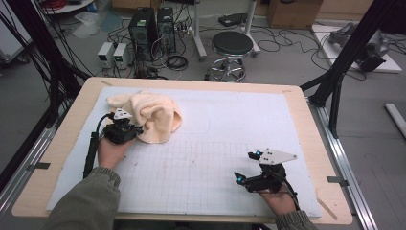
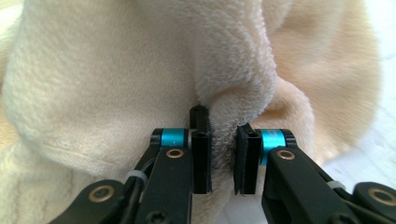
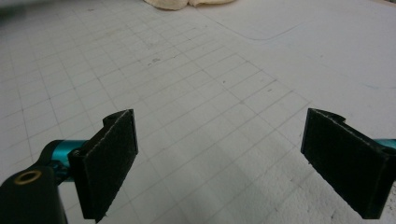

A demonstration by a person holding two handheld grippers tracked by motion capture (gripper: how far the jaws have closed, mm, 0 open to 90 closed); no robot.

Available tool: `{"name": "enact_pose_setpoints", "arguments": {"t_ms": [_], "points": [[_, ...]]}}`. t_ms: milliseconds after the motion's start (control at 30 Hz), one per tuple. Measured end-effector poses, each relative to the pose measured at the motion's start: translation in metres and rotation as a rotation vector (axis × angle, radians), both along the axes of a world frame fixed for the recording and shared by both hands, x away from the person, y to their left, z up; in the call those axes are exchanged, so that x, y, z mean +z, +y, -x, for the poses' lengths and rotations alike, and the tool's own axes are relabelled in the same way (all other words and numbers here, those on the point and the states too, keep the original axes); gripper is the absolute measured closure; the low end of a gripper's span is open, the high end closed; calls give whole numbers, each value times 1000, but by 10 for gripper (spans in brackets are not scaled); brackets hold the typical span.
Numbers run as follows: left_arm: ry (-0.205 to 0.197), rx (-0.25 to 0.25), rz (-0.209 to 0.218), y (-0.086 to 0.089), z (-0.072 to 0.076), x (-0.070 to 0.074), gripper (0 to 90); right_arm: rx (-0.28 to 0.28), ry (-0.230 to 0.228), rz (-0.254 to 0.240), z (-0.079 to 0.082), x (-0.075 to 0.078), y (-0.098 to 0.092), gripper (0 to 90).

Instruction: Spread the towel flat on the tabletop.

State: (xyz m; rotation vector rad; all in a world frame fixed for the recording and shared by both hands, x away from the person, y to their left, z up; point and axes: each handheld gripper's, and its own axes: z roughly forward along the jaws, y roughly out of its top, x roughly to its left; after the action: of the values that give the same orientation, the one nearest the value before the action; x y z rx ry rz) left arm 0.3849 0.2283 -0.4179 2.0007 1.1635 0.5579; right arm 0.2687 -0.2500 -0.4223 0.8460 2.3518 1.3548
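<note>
High view showed a crumpled cream towel (image 1: 148, 116) lying on the far left part of the white gridded mat (image 1: 215, 143). The left gripper (image 1: 128, 132) met its near edge, and in the left gripper view its pads (image 2: 201, 161) pinched a fold of towel (image 2: 224, 140). The right gripper (image 1: 249, 167) rested near the mat's front right, jaws spread wide over bare grid, well apart from the towel.

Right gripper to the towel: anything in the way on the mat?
Nothing visible. Bare gridded mat lies between the open right gripper and the cream towel. The left gripper is already pinched on a towel fold.
</note>
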Motion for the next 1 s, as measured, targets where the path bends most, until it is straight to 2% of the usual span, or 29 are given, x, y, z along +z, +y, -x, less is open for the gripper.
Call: {"name": "enact_pose_setpoints", "arguments": {"t_ms": [67,133,300,367,567,667,733,833,900,1000], "points": [[4,-40,-1,-2,8,5,808,1,-5,1,0,0,0,102],[-8,-98,-10,-4,21,13,811,-3,-6,0,1,1,0,102],[-20,-226,-63,-10,65,22,815,-4,-6,-3,1,1,-1,102],[-22,-257,-39,-8,80,22,816,-2,-10,0,3,1,-1,102],[-12,-336,-16,-3,126,18,817,-10,-10,-2,4,2,-1,102],[2,-366,-19,2,145,18,817,-10,-7,-3,4,2,-1,102],[8,-373,-26,7,152,18,815,-8,-9,1,4,2,-1,102],[14,-376,22,15,154,24,737,-5,-5,3,4,1,0,102],[-8,-372,41,16,155,32,608,-6,-7,5,4,1,0,102],[-65,-370,33,12,153,49,563,-8,-5,3,4,1,1,102]]}}
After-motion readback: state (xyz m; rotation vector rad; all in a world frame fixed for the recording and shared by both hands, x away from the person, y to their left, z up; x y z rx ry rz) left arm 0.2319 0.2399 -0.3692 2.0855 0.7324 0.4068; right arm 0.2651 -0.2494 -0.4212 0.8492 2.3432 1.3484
